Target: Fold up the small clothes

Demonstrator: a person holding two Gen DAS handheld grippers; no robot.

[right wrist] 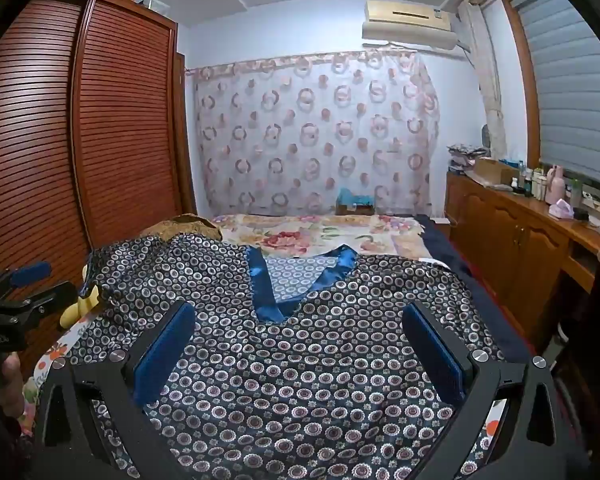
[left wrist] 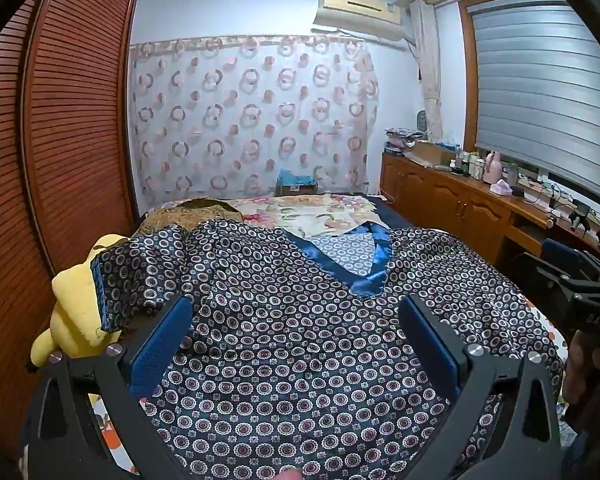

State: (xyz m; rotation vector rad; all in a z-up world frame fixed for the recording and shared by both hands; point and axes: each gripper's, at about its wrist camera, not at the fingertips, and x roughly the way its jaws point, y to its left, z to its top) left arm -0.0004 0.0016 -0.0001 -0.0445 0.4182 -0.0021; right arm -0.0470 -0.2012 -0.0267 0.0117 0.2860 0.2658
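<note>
A dark navy top [left wrist: 300, 360] with a ring pattern and a shiny blue V-neck trim [left wrist: 376, 264] lies spread on the bed, neck away from me. It also shows in the right wrist view [right wrist: 300, 380], with its trim [right wrist: 268, 292]. Its left sleeve [left wrist: 140, 272] drapes over a yellow plush toy. My left gripper [left wrist: 296, 320] is open above the top's lower left part. My right gripper [right wrist: 300, 324] is open above its middle, just below the neck. Both are empty.
A yellow plush toy [left wrist: 76, 312] sits at the bed's left edge, beside the louvred wardrobe [left wrist: 60, 140]. A floral bedspread [left wrist: 320, 212] and a brown cushion [left wrist: 188, 212] lie beyond the top. A wooden cabinet [left wrist: 460, 200] with bottles runs along the right.
</note>
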